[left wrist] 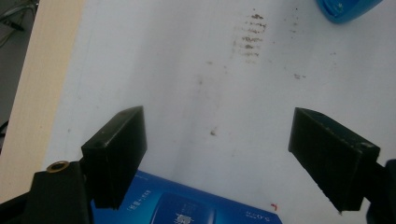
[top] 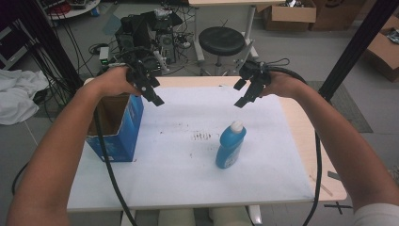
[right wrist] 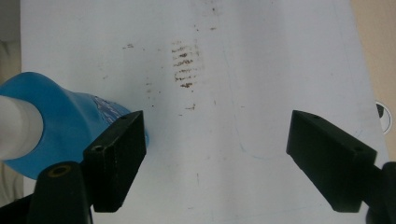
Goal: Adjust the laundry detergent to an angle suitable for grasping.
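both grippers' fingers apart above blue bottle [top: 230,147] and box [top: 118,123] (print unreadable).

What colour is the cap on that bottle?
White, on a blue bottle; the cap shows best in the high view.

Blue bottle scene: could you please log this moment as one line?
left gripper open, raised | right gripper open, raised | blue bottle upright, untouched | blue box open
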